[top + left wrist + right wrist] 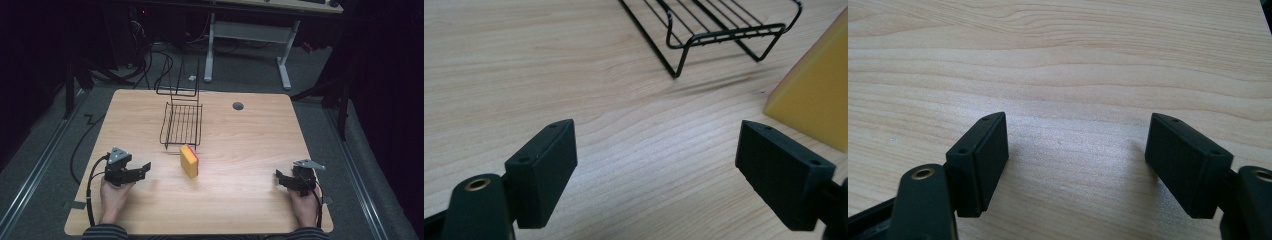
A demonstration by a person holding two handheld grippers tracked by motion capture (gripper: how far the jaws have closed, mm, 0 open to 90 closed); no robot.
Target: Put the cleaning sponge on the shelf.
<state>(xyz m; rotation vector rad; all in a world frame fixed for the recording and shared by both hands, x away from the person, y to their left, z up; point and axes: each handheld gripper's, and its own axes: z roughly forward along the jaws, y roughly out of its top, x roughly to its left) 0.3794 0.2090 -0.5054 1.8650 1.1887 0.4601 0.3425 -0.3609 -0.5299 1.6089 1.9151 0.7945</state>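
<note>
A yellow sponge (189, 161) with a red scouring side stands on its edge near the middle of the wooden table (240, 145). Just behind it sits a black wire rack (182, 123). My left gripper (145, 168) rests at the front left, open, its jaws pointing right toward the sponge with nothing between them. In the left gripper view the same gripper (656, 165) faces bare wood, with the sponge (816, 95) at the right edge and the rack (719, 30) above. My right gripper (279, 179) lies at the front right, open and empty; its own view shows the gripper (1078, 155) over bare wood.
A small grey grommet (238, 106) is set into the tabletop at the back right. Beyond the table stands a white-legged desk (250, 35) with cables on the floor. Bare wood lies between the sponge and each gripper.
</note>
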